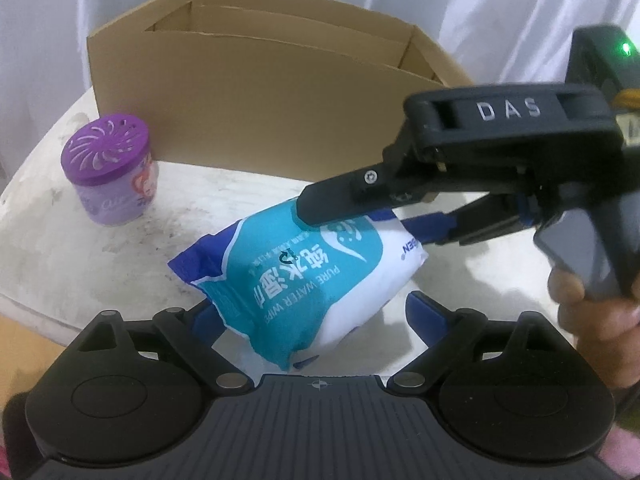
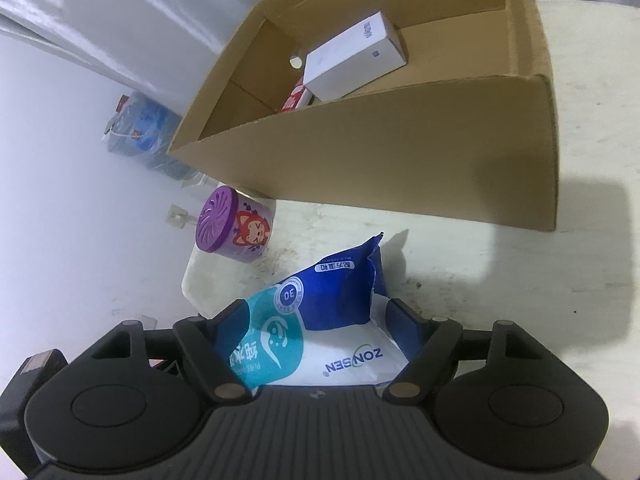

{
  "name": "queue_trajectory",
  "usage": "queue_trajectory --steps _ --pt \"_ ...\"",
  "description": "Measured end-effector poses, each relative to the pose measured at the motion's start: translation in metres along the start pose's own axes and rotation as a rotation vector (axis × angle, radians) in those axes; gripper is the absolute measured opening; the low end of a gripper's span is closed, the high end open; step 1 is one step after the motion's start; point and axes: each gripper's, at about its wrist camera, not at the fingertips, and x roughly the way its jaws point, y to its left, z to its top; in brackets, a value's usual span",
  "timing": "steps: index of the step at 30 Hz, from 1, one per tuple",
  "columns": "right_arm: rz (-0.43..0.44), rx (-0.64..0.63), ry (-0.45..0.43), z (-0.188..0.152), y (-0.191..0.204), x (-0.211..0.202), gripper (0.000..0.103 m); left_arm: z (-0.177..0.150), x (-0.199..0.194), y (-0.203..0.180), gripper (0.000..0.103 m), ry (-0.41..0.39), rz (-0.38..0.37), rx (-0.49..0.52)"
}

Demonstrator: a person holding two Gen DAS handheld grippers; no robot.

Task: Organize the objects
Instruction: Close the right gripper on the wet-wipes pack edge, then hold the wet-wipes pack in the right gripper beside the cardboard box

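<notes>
The soft, crinkled wipes pack [image 1: 308, 276], glossy teal, white and blue plastic, lies on the bench [image 1: 132, 248] between the blue pads of both tools. The right hand-held gripper [image 2: 316, 320] straddles one end, jaws fairly wide; whether its pads press I cannot tell. The left hand-held gripper [image 1: 316, 316] spreads wide around the other end, gripping nothing. Beyond the pack stands a round purple-lidded jar [image 1: 110, 178], farther off an open cardboard box [image 1: 256, 92].

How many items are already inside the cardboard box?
2 visible. A white box lies in the cardboard box, leaning on its far wall, and a red package sits partly under it. The box's near wall may hide more.
</notes>
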Motion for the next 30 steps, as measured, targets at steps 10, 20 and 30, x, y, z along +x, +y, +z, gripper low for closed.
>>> queue_trajectory --steps 10,20,30 --pt "-0.017 -0.025 0.001 0.000 0.004 0.001 0.078 -0.005 -0.001 -0.008 0.086 -0.006 0.063 0.043" --pt "-0.029 -0.029 -0.007 -0.002 0.005 0.001 0.076 -0.003 -0.001 -0.019 0.086 -0.007 0.101 0.071" --pt "-0.051 -0.032 -0.032 -0.002 0.000 -0.004 0.076 0.002 0.007 -0.016 0.086 0.002 0.091 0.061"
